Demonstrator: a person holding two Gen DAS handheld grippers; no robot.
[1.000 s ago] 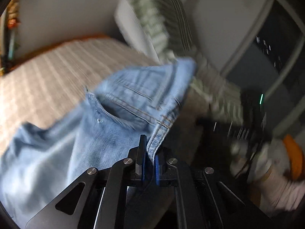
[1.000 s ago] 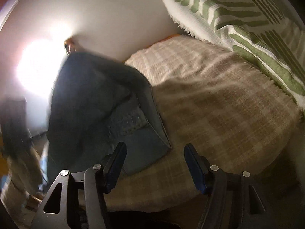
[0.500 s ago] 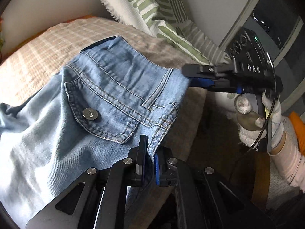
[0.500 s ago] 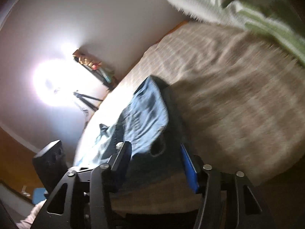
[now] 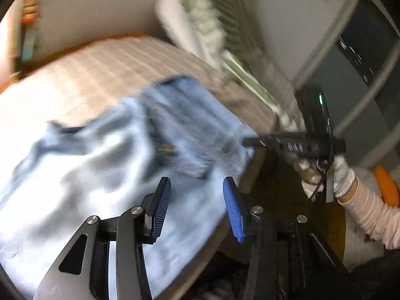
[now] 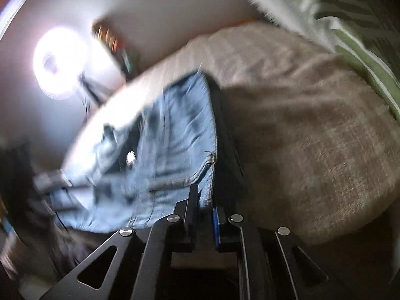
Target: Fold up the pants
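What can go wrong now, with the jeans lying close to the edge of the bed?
1. The light blue denim jeans overhang the beige checked bed cover's edge, and the left gripper has just opened; they could slide off.
2. The right gripper, just closing, pinches only the waistband edge, so it may slip.

A beige checked woven bedspread (image 6: 312, 130) covers a bed that fills most of both views. A white fringed cushion with green stripes (image 6: 350, 25) leans at its far end against a plain pale wall (image 5: 87, 10). A bright round lamp (image 6: 58, 62) glares against that wall, beside a blurred shelf of colourful items (image 6: 112, 42). In the left wrist view a dark window with pale frame bars (image 5: 362, 50) stands to the right, and an orange edge (image 5: 125, 36) shows behind the bed
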